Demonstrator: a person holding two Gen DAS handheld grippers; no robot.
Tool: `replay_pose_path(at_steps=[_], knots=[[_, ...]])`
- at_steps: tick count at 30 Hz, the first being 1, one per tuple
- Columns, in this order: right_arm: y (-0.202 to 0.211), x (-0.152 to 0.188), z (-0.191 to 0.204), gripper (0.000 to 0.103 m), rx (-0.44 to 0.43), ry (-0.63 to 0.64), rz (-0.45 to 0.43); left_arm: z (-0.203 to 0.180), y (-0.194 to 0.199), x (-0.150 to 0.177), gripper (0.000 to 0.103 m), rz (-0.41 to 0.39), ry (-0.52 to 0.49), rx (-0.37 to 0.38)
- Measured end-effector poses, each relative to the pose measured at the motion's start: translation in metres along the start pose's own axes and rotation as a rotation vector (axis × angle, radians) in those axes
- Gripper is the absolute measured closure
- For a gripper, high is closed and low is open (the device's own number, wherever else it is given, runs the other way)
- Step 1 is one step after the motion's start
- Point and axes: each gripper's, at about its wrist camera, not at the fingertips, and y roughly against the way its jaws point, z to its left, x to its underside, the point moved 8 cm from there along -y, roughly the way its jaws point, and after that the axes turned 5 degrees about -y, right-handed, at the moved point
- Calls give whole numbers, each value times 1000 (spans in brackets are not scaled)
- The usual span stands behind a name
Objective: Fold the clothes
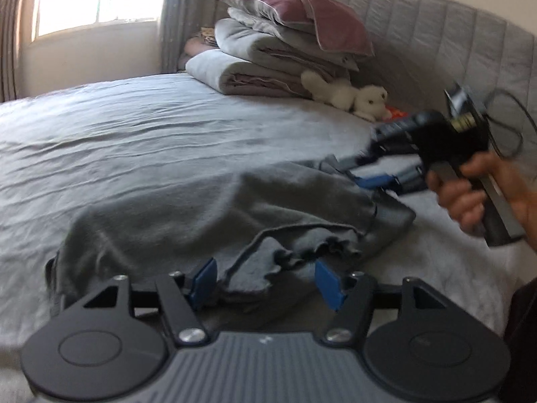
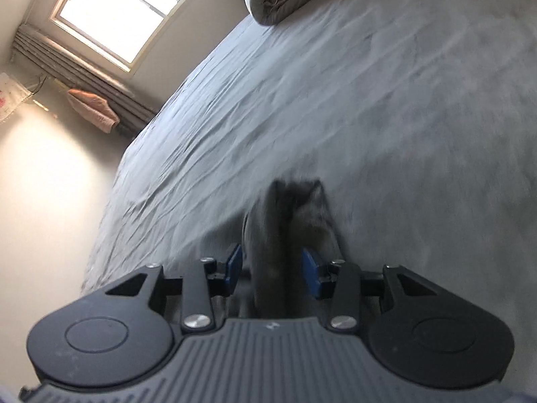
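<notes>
Garment position, left wrist view: a crumpled grey knit garment [image 1: 214,215] with a ruffled hem lies on the pale grey bed sheet [image 1: 151,127], directly ahead of the left gripper [image 1: 266,280]. The jaws of this claw stand apart. A fold of the ruffled hem lies between the blue pads [image 1: 204,277], and neither pad presses on it. Ahead and to the right of the claw, the right gripper [image 1: 372,171], black with blue pads, reaches toward the far end of the garment; a hand [image 1: 476,191] holds its handle. Motion blur hides the exact gap there. Far ahead of the claw, a stack of folded grey and mauve bedding [image 1: 278,50] rests against a padded grey headboard [image 1: 436,40], with a white plush toy [image 1: 352,97] beside it.

Right wrist view: the picture is rolled sideways and blurred. The jaws of the right gripper [image 2: 272,268] stand apart. A dark grey bunch of the garment [image 2: 288,221] runs between the blue pads and extends ahead of them; whether the pads touch the cloth cannot be determined. Bed sheet [image 2: 335,100] fills the area beyond the claw. A bright window [image 2: 124,10] sits far ahead to the left.
</notes>
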Motion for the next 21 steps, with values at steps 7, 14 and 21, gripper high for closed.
replay_pose_path(at_steps=[7,14,21], knots=[[4,-11,22,90,9,103,-99,-2,-5,-5,100,6,22,7],[2,-17,-16,91,63,-19,-90,-17,-11,1,100,60,-40,41],[26,-9,-11,59,-29,-38,-29,18,25,-7,60,-7,83,-8]])
